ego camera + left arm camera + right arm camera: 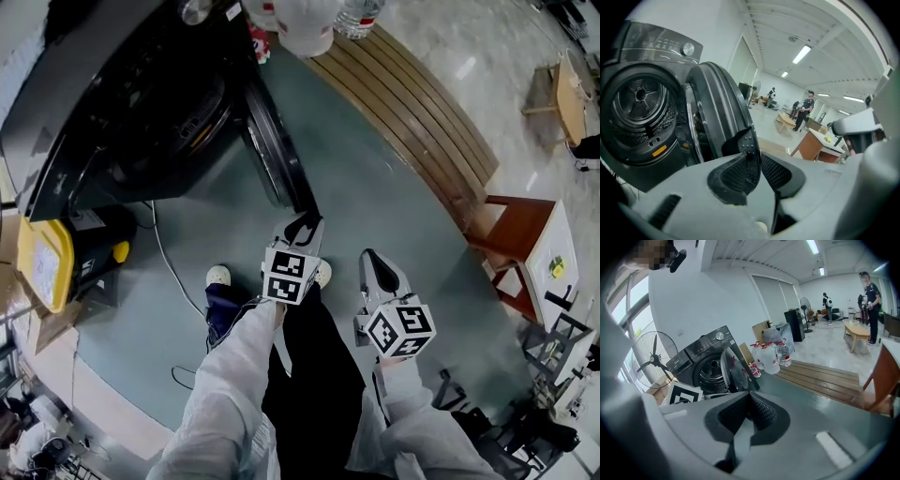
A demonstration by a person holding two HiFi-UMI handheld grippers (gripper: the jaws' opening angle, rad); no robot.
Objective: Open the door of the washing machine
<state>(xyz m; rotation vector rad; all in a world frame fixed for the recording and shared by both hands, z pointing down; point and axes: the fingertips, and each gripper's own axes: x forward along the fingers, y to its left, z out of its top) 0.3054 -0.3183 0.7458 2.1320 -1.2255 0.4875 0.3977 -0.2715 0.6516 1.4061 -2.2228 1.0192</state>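
Note:
A black washing machine (122, 103) stands at the upper left with its round door (272, 141) swung out wide, and the drum (640, 98) is exposed. My left gripper (302, 223) sits just at the door's lower outer edge. In the left gripper view the door (717, 103) rises right in front of my left gripper (757, 154); the jaws stand a narrow way apart with nothing seen between the pads. My right gripper (372, 262) hangs to the right, away from the door, shut and empty. The right gripper view shows the machine (701, 355) and door (731, 371) beyond my right gripper (750, 399).
A long wooden bench (412, 112) runs along the right of the green floor. Large water bottles (300, 23) stand beside the machine. A yellow box (42, 258) and a cable (164, 253) lie at the left. A brown chair (511, 230) is at right, and my feet are below the door.

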